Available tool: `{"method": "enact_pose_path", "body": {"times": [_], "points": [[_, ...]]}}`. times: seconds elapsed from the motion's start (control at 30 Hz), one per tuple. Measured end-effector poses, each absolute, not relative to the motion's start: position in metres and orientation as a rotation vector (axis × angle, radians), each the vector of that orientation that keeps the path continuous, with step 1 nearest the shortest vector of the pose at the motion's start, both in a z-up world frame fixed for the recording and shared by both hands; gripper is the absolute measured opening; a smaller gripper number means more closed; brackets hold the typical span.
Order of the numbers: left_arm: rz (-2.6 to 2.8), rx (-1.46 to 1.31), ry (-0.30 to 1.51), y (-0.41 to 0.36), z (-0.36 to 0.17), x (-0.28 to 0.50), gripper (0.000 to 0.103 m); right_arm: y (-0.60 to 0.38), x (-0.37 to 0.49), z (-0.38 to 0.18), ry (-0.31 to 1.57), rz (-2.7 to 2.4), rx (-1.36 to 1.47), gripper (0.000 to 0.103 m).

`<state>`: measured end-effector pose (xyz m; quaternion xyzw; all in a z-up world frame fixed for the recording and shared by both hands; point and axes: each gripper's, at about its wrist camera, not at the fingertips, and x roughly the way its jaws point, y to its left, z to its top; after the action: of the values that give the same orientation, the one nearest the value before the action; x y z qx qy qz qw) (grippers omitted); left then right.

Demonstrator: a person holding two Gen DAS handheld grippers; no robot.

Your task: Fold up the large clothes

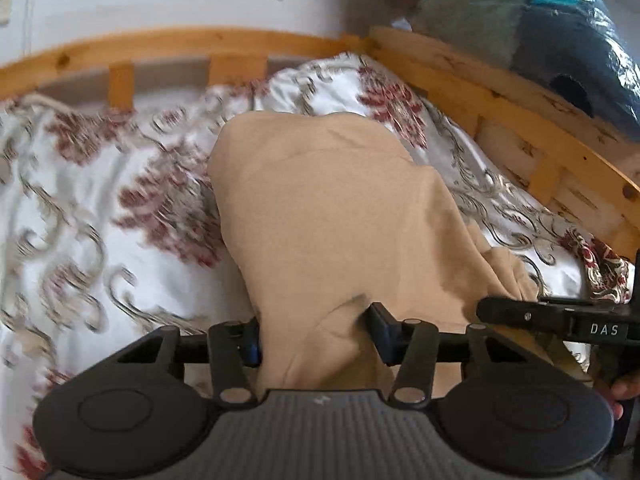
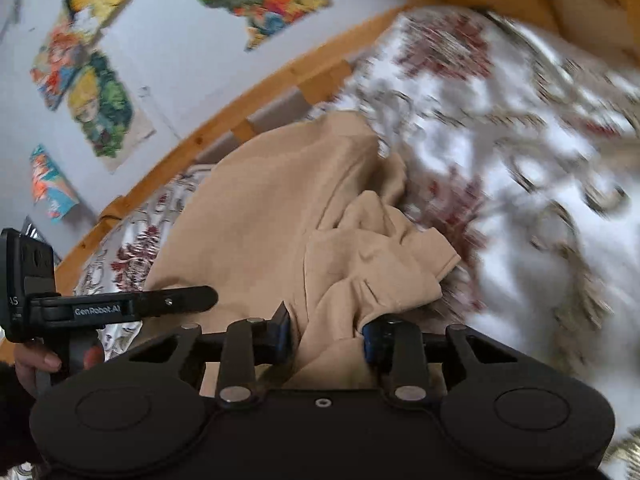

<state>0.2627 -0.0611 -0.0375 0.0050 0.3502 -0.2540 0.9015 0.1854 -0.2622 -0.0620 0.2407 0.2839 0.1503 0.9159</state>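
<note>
Bedspread (image 1: 80,184) underneath, both claws (image 1: 314,334) (image 2: 326,334) pinch tan garment (image 1: 320,208).

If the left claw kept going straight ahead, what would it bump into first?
The tan cloth garment, most likely. The left claw already has it bunched between its fingers, and the fabric stretches ahead over the flowered white bedspread. Beyond that comes the wooden bed rail.

The tan garment (image 1: 332,216) you are folding is a plain, soft, unpatterned piece, lying on the bed and stretching away from you toward the wooden rail. In your right wrist view the same garment (image 2: 280,216) lies smooth on its left part, while its right part is bunched into loose, rumpled folds.
</note>
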Motion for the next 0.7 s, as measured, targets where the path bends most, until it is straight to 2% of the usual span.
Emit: {"method": "enact_pose_path", "body": {"times": [0.27,0.4,0.5,0.53,0.7], "points": [[-0.368,0.001,0.734,0.003,-0.01,0.293,0.053,-0.203,0.255,-0.027,0.497,0.405,0.43,0.033],[-0.253,0.041,0.788,0.027,-0.032,0.311,0.053,-0.156,0.293,-0.035,0.519,0.471,0.381,0.026],[-0.216,-0.044,0.828,0.049,-0.057,0.32,0.057,-0.126,0.314,-0.05,0.557,0.452,0.266,0.026],[-0.212,-0.088,0.829,0.055,-0.061,0.321,0.059,-0.121,0.318,-0.054,0.563,0.438,0.242,0.027],[-0.193,-0.128,0.834,0.059,-0.063,0.32,0.067,-0.131,0.318,-0.061,0.57,0.378,0.206,0.046]]}}
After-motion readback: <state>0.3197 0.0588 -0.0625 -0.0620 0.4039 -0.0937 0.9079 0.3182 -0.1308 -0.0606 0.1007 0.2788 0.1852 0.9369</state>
